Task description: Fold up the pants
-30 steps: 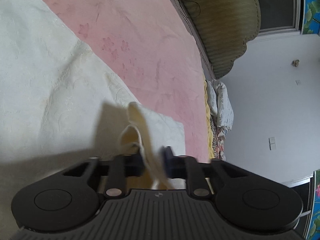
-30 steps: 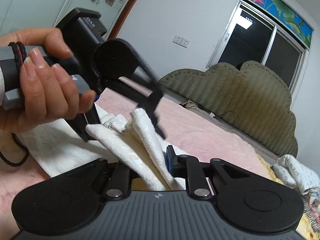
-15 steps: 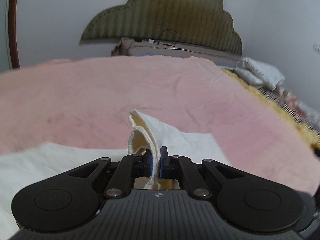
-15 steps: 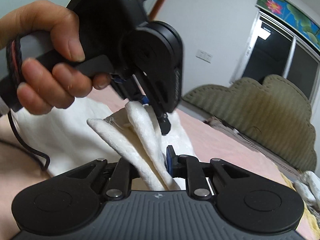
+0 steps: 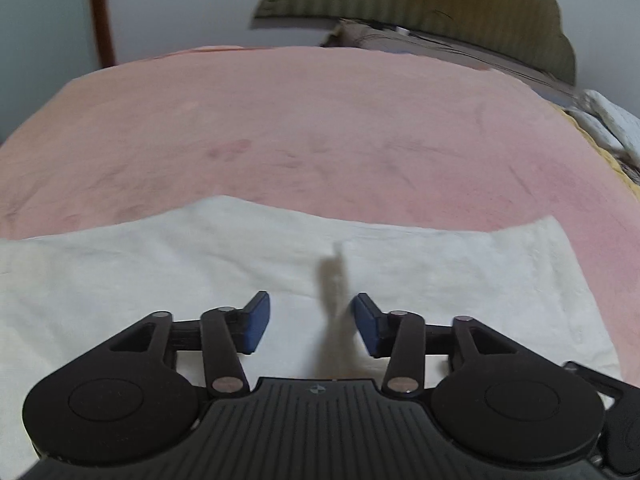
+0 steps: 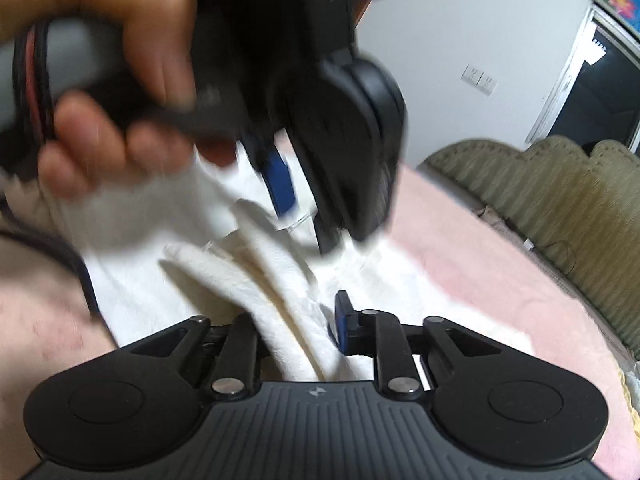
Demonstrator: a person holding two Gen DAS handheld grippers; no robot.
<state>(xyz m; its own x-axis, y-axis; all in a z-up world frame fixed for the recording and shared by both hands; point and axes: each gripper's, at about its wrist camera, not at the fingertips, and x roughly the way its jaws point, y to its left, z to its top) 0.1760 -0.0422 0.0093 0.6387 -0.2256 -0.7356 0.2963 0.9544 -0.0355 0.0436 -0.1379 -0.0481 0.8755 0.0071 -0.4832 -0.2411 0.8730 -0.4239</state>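
My left gripper (image 5: 310,322) has just been opening; its fingers stand apart with nothing between them, the pants (image 5: 440,280) flat on the bed (image 5: 320,120) just beyond the tips. My right gripper (image 6: 298,330) has been easing too, a thick bunch of pants (image 6: 280,304) between its fingers; whether the pads press I cannot tell. The cloth looks soft, light and limp, so I'd grip edges or corners through every layer.

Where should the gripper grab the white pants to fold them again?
Probably the far right corner of the pants. They lie flat on the pink blanket, so only edges give the pads something to pinch. Bring the open left gripper in low from the blanket side, one jaw sliding under the corner.
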